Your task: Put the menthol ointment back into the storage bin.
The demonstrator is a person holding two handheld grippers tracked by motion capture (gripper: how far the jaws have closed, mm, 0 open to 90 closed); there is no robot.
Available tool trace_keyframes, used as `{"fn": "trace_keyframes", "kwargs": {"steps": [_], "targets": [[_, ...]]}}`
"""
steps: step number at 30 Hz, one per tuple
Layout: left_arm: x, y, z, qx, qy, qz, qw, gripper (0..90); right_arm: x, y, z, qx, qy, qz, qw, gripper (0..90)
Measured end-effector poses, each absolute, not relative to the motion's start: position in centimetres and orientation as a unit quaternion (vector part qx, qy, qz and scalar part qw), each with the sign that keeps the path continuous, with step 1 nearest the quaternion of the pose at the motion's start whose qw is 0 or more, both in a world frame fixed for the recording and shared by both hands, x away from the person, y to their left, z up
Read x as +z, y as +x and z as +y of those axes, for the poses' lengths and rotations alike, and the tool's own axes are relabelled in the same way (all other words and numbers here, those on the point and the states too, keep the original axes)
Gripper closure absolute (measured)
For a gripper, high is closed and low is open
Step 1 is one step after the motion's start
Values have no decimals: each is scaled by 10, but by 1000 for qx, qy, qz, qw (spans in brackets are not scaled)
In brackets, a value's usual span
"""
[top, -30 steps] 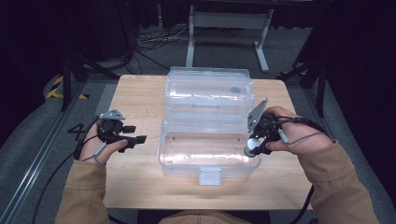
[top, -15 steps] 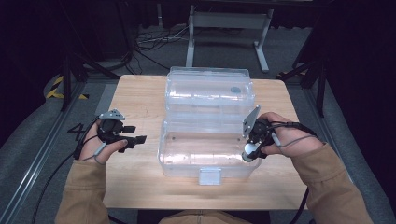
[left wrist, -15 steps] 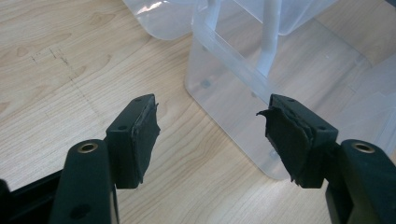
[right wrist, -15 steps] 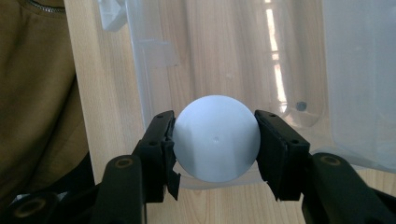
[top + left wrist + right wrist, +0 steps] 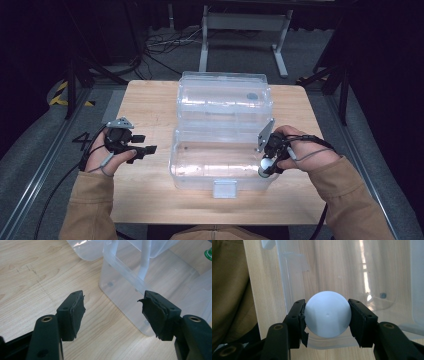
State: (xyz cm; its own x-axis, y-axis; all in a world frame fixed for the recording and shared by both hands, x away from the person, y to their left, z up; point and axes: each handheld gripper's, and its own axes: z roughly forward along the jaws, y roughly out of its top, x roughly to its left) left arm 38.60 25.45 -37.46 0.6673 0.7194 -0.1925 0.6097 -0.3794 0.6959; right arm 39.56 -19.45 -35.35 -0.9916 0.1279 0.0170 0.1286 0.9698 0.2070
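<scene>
Right tool [image 5: 326, 315] clamps the white ball [image 5: 327, 314] between both pads, poised over the clear bin's [image 5: 220, 167] near right wall, at about four o'clock of the counter [image 5: 150, 110]. Best carry it inward past the rim, sink low, then release so it won't bounce. Left tool [image 5: 112, 312] gapes wide and empty at nine o'clock, clear of the bin.

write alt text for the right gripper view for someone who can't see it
A white ball is clamped between the two black jaws of the right tool, held over the rim of an open clear plastic box on a wooden table. A tan sleeve shows at the left edge.
</scene>
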Motion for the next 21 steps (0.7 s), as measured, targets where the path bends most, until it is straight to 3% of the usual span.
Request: {"fn": "trace_keyframes", "kwargs": {"steps": [21], "targets": [[-376, 386, 254, 68, 827, 403, 385, 346, -378, 400, -194, -84, -74, -994, 17, 504]]}}
